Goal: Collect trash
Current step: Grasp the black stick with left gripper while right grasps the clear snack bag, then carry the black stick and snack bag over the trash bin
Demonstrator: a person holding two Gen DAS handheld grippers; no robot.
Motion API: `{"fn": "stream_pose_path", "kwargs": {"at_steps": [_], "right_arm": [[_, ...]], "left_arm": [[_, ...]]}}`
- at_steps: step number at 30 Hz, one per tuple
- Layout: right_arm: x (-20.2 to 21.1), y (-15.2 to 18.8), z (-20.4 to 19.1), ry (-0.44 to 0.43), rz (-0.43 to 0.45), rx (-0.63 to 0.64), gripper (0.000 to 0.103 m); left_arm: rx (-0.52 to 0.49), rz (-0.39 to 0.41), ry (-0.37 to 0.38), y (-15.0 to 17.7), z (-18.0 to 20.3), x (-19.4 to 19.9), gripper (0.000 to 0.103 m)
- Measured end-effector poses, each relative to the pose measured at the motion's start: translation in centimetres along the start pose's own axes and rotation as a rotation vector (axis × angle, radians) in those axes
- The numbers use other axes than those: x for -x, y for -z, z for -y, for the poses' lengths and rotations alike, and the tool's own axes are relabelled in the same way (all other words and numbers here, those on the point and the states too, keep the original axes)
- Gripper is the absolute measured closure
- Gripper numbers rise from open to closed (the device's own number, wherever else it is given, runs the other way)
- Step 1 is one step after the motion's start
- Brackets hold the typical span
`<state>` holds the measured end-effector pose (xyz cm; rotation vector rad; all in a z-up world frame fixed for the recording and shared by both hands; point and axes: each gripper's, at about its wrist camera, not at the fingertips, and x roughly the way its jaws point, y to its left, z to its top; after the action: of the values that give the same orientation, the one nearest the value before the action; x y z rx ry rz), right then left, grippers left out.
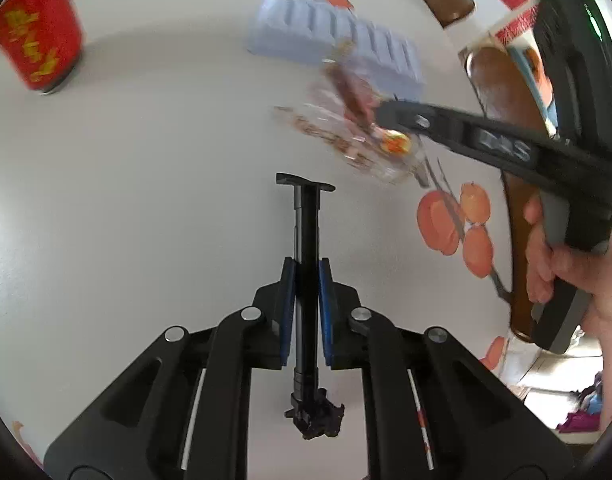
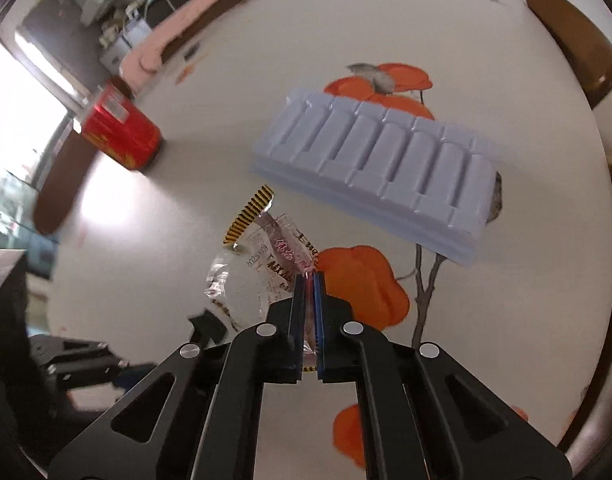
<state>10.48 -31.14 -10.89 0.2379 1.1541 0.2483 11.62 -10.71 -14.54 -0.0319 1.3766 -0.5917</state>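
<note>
A round white desk (image 2: 186,184) printed with orange fruit on thin branches fills the view. Dark wooden chair backs (image 2: 573,40) stand around its rim, one draped with a pink cloth (image 2: 178,36). Bright daylight comes through a window (image 2: 22,108) beyond cluttered shelves (image 2: 118,8).

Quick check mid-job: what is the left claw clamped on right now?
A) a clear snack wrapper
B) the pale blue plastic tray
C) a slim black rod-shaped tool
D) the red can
C: the left claw has its blue pads closed on the black rod-shaped tool over the white table.
</note>
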Motion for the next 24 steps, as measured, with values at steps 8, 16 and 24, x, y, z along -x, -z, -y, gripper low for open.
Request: {"fn": "stream_pose_path", "kwargs": {"at_steps": [8, 16, 24], "right_arm": [[4.6, -1.0, -2.4, -0.195, 0.112, -0.107, 0.098], [2.9, -2.1, -18.0, -0.366, 0.049, 0.121, 0.098], [-7.1, 3.2, -41.3, -0.524, -0.231, 0.378, 0.098]], "left_arm": [[0.096, 0.181, 0.064, -0.4, -5.2, 9.3, 0.094], [0.251, 0.368, -0.002, 5.8, -15.9, 20.0, 0.094], [0.615, 0.422, -0.140, 22.6, -31.6, 25.8, 0.094]]}}
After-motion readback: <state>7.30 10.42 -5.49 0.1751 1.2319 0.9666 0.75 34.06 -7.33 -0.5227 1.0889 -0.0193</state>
